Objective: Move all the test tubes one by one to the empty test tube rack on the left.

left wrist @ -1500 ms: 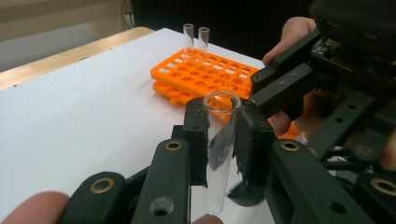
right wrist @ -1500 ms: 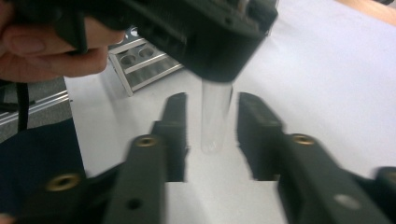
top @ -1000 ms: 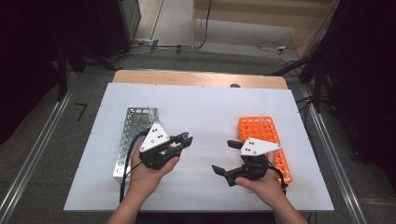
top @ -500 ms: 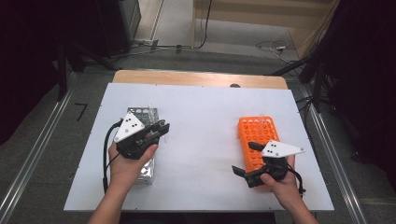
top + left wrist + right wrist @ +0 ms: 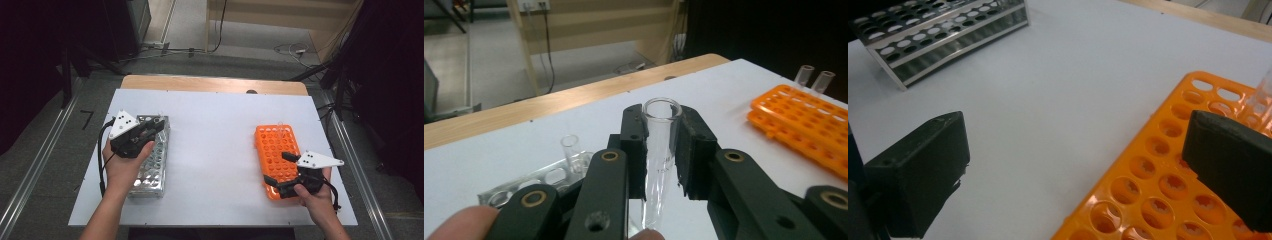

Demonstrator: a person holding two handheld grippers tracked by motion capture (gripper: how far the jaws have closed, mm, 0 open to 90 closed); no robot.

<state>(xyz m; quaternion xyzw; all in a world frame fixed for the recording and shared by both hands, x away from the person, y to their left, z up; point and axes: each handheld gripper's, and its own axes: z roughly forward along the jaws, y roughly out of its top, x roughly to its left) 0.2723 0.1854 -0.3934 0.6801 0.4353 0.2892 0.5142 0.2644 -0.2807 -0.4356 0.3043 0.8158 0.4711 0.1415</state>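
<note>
left gripper (image 5: 663, 150) clamps a clear tube (image 5: 659, 145) upright over the metal rack (image 5: 150, 160) at the table's left edge; right gripper (image 5: 282, 170) gapes over the orange rack (image 5: 275, 145)

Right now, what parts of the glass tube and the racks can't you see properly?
- Glass tube: in the left gripper view its bottom end is hidden behind the left gripper.
- Metal rack: in the high view the person's left hand covers part of it.
- Orange rack: cut off by the right gripper view's bottom edge.
- Tubes in the orange rack: too small to count in the high view.
</note>
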